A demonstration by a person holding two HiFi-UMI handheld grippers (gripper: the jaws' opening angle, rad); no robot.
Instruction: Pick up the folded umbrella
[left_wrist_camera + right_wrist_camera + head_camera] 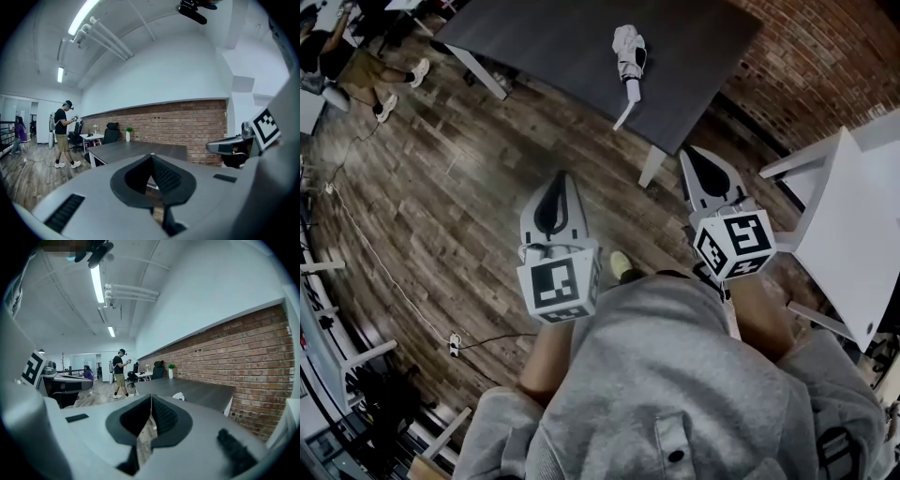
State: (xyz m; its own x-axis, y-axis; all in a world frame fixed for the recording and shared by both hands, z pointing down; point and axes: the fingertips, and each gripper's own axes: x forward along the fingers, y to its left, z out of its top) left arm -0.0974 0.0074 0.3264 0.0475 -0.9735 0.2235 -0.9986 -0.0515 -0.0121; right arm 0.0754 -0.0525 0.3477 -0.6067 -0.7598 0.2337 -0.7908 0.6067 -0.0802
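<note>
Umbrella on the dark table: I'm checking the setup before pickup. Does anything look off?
The umbrella lies loosely bunched on the table. Its handle reaches the near edge and perhaps slightly overhangs it. Otherwise nothing stands out.

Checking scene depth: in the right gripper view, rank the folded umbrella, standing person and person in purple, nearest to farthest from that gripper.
1. folded umbrella, on the dark table, right of centre.
2. standing person, left of the table's far end.
3. person in purple, far back, left.
</note>
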